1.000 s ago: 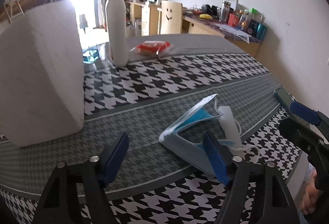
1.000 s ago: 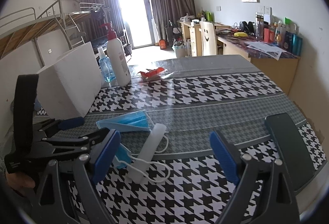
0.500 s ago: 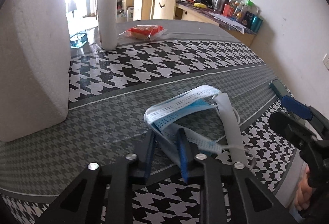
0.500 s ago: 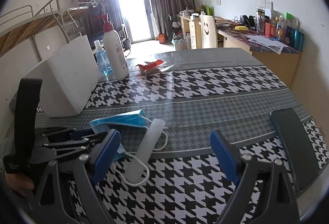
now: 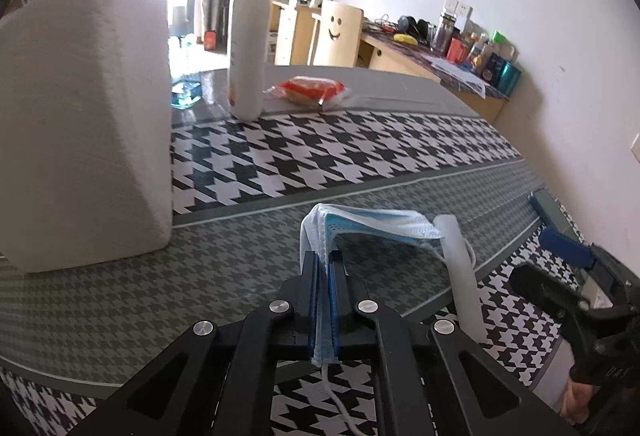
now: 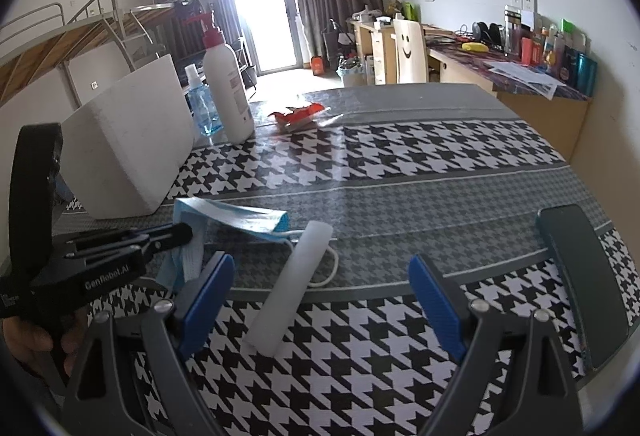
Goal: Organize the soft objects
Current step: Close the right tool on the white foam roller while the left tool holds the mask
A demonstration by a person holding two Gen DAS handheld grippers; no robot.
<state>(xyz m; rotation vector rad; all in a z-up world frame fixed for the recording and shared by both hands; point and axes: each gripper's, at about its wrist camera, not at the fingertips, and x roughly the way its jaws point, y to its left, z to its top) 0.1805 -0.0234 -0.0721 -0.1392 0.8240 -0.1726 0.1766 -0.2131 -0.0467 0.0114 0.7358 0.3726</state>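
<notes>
The left gripper (image 5: 323, 268) is pinching a blue face mask (image 5: 360, 226) between its two blue pads, having just been closing on it; the folded edge of the mask is standing up out of the clenched fingers and the rest is draping forward and to the right of the tips, down toward the houndstooth tablecloth (image 5: 360, 156). One white ear loop is trailing back beneath the fingers. Just to the right of the left fingertips, a white foam stick (image 5: 460, 268) is lying on the cloth, its far end touching the hanging edge of the mask.

The right gripper (image 6: 320, 288) is hovering over the table with its jaws spread wide and nothing between the pads. The foam stick (image 6: 292, 284) is lying ahead of it, closer to its left finger, pointing away along the cloth. A dark phone (image 6: 580, 276) is lying flat just outside its right finger.

Well ahead of both sets of fingers and off to the left, a big white foam block (image 5: 84, 108) is sitting on the table, with a white pump bottle (image 5: 248, 48) and a red snack packet (image 5: 308, 88) beyond it. A hand (image 6: 36, 344) is gripping the left tool's handle.
</notes>
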